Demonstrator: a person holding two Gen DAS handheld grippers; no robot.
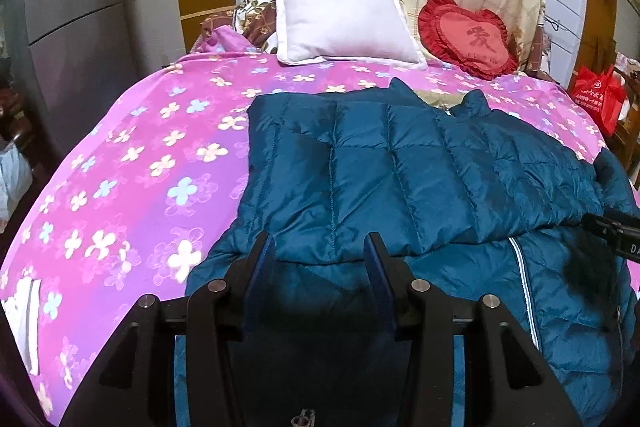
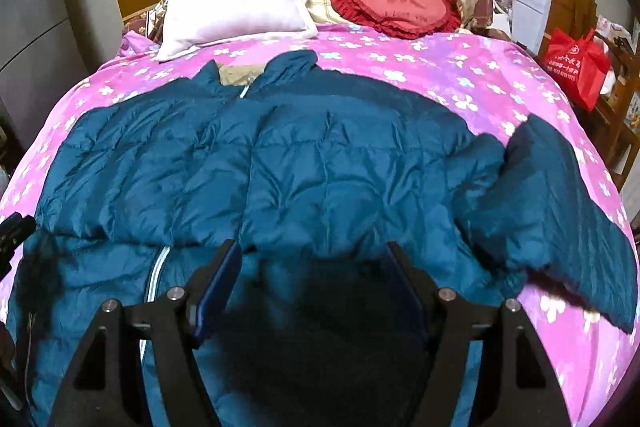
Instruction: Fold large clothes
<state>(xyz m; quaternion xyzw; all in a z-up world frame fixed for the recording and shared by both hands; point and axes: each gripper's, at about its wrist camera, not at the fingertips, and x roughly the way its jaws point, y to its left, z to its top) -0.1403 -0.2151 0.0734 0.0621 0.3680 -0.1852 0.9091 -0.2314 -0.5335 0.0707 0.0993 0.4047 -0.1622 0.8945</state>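
Beneath my left tongs point(image 1: 320, 247) and right tongs point(image 2: 314, 253), both spread and empty, the jacket point(image 2: 320, 163) on the bed point(image 1: 120, 155) has its left sleeve folded in, its right sleeve point(image 2: 560, 211) not yet.

Pink flowered bedspread point(image 1: 120, 155), white pillow point(image 1: 344, 21)

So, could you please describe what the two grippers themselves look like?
Both look alike: the left gripper and the right gripper each have matte black angular frames with triangular cut-outs, round silver pins at the joints, and flat dark blue finger pads. No cables or sleeves show.
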